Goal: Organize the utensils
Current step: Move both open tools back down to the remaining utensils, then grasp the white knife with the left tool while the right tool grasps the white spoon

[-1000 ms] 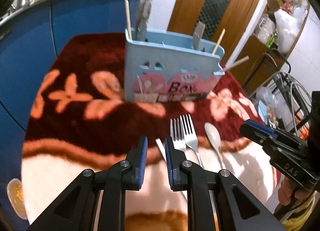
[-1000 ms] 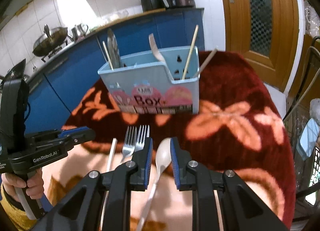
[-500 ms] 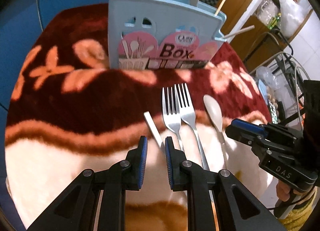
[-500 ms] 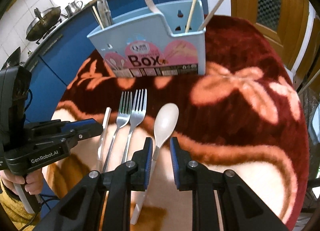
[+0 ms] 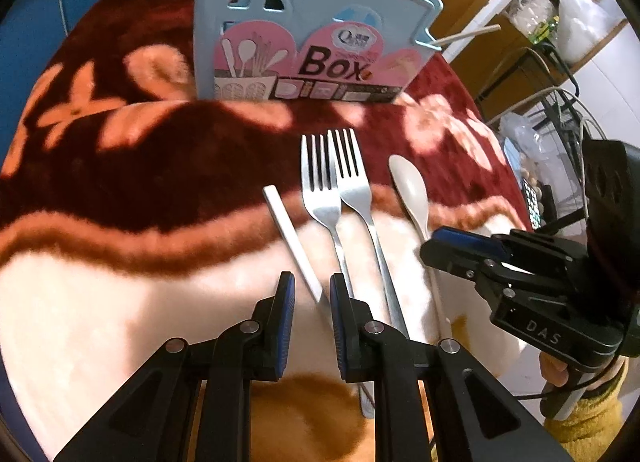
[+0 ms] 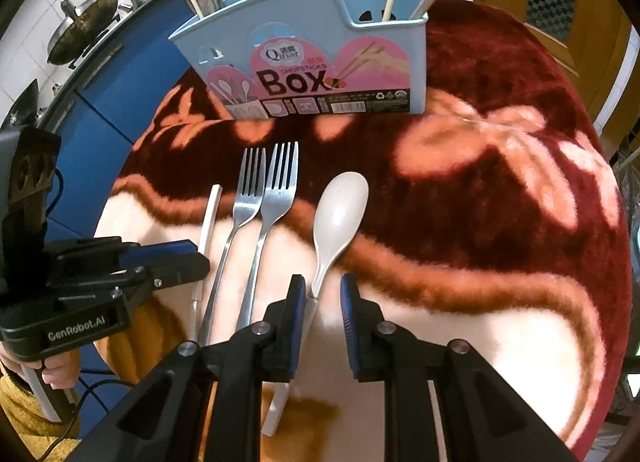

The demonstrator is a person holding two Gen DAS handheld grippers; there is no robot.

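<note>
Now that both grippers have dropped toward the blanket (image 5: 100, 302), the left gripper (image 5: 312, 294) straddles the white handle (image 5: 292, 238) and the right gripper (image 6: 323, 294) straddles the beige spoon (image 6: 340, 205), jaws narrowly parted, gripping nothing; pickup for the chopsticks box (image 6: 320, 61) looks imminent.

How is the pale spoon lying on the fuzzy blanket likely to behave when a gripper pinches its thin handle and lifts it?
The spoon looks like matte plastic, so probably light and stiff. Its broad bowl outweighs the thin handle, so it may droop or pivot. The plush blanket should keep it from sliding.
</note>
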